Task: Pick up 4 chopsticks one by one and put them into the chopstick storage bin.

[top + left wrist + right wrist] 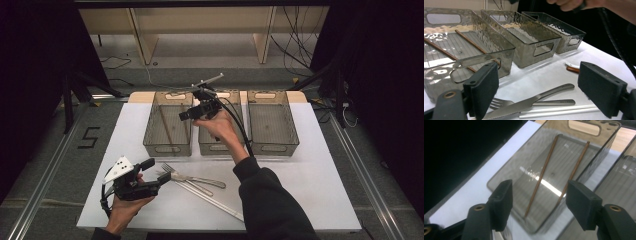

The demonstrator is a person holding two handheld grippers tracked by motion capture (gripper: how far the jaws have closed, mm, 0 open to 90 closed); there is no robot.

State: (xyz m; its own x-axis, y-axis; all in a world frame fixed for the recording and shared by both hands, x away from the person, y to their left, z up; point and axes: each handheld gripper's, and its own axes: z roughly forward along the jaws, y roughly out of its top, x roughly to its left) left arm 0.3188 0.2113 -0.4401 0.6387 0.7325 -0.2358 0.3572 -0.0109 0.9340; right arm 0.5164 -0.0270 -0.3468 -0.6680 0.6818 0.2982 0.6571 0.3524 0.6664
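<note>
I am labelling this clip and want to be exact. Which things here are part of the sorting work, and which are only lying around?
Part of the work:
- left bin with two brown chopsticks
- middle bin, right bin
- fork, knife, white chopsticks
- right gripper, open above the left bin
- left gripper, open near the knife

Lying around:
- cables on the floor
- wooden shelf legs

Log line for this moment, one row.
right gripper: open, empty, above left bin | chopsticks: in bin | left gripper: open over cutlery

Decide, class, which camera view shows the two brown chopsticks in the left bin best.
The right gripper view: both brown chopsticks lie crossed and unobstructed in the left bin. The left gripper view shows them through rippled plastic; the high view shows only faint lines.
</note>
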